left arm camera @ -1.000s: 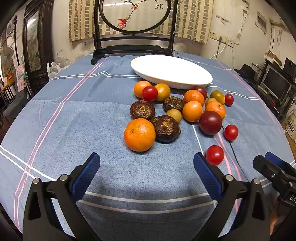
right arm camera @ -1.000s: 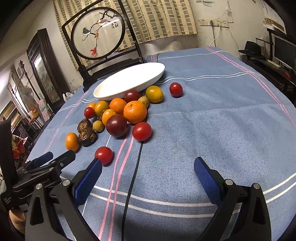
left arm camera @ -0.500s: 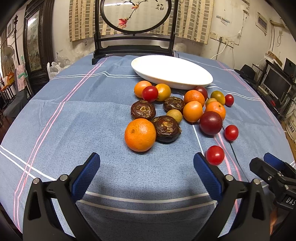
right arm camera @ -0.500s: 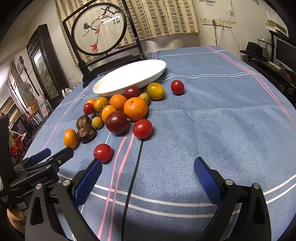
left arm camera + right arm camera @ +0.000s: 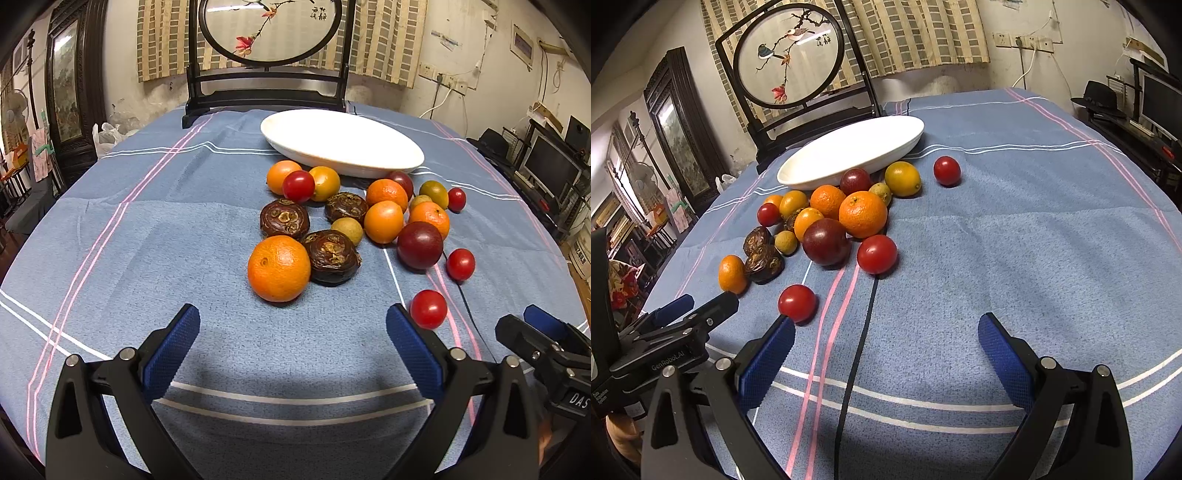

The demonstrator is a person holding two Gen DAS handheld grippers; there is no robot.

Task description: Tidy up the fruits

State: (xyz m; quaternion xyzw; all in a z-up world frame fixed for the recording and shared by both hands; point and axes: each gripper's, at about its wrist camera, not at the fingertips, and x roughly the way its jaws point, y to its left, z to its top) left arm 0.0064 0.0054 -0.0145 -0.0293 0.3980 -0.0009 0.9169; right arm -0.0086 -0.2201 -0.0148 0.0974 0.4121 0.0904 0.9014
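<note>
Left wrist view: left gripper (image 5: 293, 334) with its jaws spread wide and nothing between them — it hangs over bare blue tablecloth (image 5: 147, 236).
Large orange (image 5: 279, 267): just ahead of the left jaws' gap, touching a dark wrinkled fruit (image 5: 331, 256).
Nearest cherry tomato (image 5: 428, 308): just beyond the tip of the left gripper's right-hand finger.
Fruit cluster: farther ahead of both jaws, reaching up to the white dish (image 5: 341, 142), which holds no fruit.
Right gripper (image 5: 886, 339): jaws parted wide, gripping nothing — a black cable (image 5: 857, 347) runs across the cloth between them.
Cherry tomato (image 5: 796, 303): right at the tip of the right gripper's left-hand finger.
Dark red plum (image 5: 826, 242): ahead of the right jaws, beside a tomato (image 5: 877, 254).
</note>
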